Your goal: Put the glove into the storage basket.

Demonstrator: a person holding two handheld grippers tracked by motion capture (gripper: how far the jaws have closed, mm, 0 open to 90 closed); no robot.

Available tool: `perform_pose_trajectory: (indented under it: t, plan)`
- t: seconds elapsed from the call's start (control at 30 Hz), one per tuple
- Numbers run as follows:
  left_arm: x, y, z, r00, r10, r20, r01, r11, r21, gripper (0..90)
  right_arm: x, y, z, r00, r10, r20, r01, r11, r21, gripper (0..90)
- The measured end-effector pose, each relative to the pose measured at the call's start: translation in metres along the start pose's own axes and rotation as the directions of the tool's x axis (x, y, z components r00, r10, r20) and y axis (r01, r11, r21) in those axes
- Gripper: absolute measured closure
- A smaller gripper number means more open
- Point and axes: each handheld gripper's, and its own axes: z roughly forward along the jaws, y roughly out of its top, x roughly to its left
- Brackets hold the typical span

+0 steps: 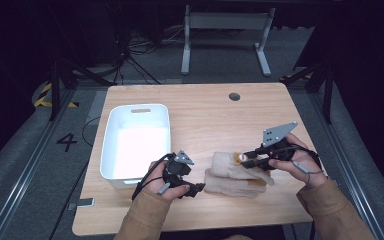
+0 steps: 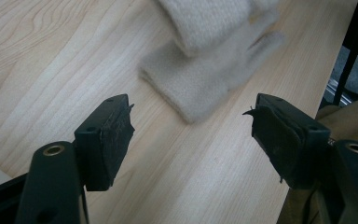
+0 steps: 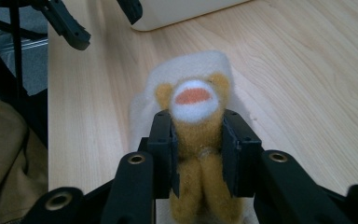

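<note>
Forearms (image 1: pixel 145 215), then white bin (image 1: pixel 111 150)

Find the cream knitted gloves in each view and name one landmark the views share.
High view: cream knitted gloves, centre of the table between both hands.
Left gripper view: gloves, top centre, beyond the open jaws.
Right gripper view: gloves, centre, behind the clamped monkey face patch.
Shared landmark: wooden table.

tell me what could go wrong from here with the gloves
1. The right gripper pinches just the soft brown patch on the top glove; it may slip or drag the lower glove along.
2. The left gripper is open and short of the gloves, so nothing steadies them.
</note>
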Motion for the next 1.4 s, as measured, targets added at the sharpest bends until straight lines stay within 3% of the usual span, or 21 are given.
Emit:
perform_pose_trajectory:
  t: [0.57, 1.4]
  plan:
    - [0.000, 0.002, 0.001, 1.0000, 0.004, 0.002, -0.004, 1.0000, 0.000, 29.4, 0.010, 0.001, 0.022, 0.9984, -0.013, -0.055, 0.015, 0.999, 0.045, 67.9]
    - [-0.001, 0.008, 0.007, 0.9996, 0.021, 0.018, -0.021, 0.9998, 0.006, 29.5, 0.016, -0.012, 0.040, 0.9989, 0.009, -0.046, -0.002, 0.989, 0.149, 65.0]
